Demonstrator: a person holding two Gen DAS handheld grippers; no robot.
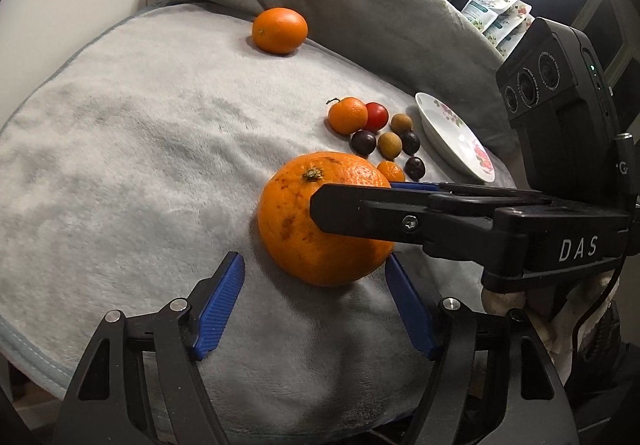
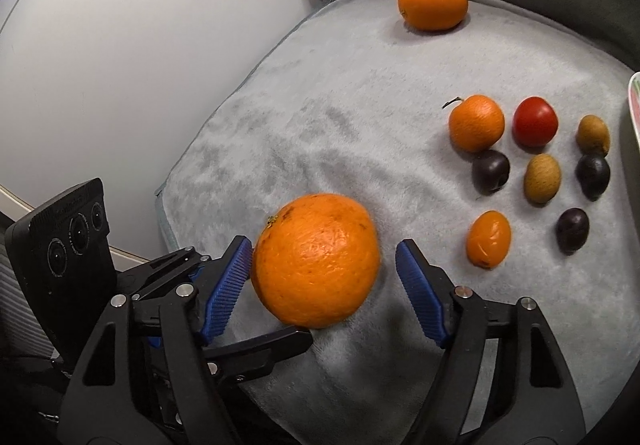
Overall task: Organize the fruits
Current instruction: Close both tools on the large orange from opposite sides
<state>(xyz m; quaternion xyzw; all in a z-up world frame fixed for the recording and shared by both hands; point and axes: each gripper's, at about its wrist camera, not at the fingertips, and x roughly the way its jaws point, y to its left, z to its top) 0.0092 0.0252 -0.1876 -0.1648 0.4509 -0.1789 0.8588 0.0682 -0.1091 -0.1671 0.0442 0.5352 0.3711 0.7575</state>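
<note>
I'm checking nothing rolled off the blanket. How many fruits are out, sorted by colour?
Orange: 4, namely the large orange, far orange, stemmed mandarin, small kumquat
Red: 1, the red fruit
Tan: 2, at and
Dark purple: 3, at
Total: 10

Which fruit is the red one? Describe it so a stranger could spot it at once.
On the grey blanket, find the cluster of small fruits beside the white floral plate. The red tomato lies in its far row, between a stemmed mandarin and a tan longan. It alone is glossy red.
</note>
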